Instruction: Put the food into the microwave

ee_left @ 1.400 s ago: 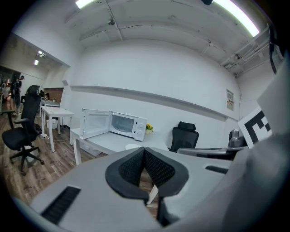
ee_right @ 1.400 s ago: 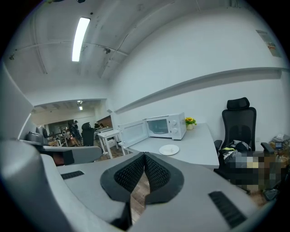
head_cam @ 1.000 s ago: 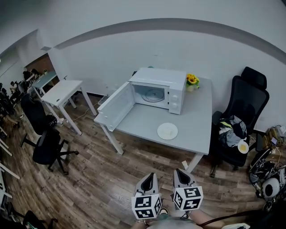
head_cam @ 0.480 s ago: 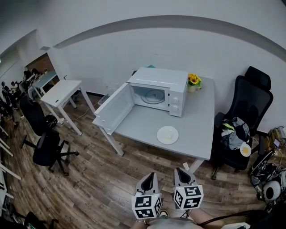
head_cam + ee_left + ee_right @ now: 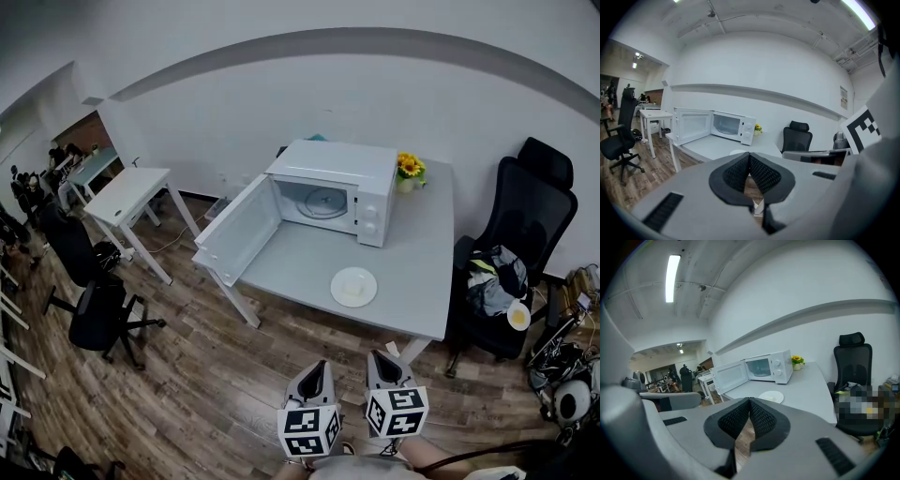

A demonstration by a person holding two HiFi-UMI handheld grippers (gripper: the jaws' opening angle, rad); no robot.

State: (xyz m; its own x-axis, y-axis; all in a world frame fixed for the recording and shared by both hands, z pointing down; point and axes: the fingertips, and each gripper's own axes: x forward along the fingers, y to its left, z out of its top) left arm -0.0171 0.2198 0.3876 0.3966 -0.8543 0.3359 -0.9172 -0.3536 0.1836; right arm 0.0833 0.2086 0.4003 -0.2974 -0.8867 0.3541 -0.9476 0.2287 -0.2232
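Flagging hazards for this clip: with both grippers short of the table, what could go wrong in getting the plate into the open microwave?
1. The plate is flat and lies towards the table's front edge. A poor pinch on its rim might tip it or push it off.
2. The microwave door is swung wide open at the table's left end, so a sweep from that side could strike it.
3. The left gripper and right gripper are both shut and must open before gripping.

Holding the right gripper [image 5: 749, 403] with jaws touching, gripping nothing. Pointing toward a grey table [image 5: 806, 380] carrying a white plate [image 5: 781, 395] of pale food [image 5: 769, 397], an open-doored white microwave [image 5: 769, 367] and potted yellow flowers [image 5: 797, 360]. Showing a black chair [image 5: 853, 363] at right.
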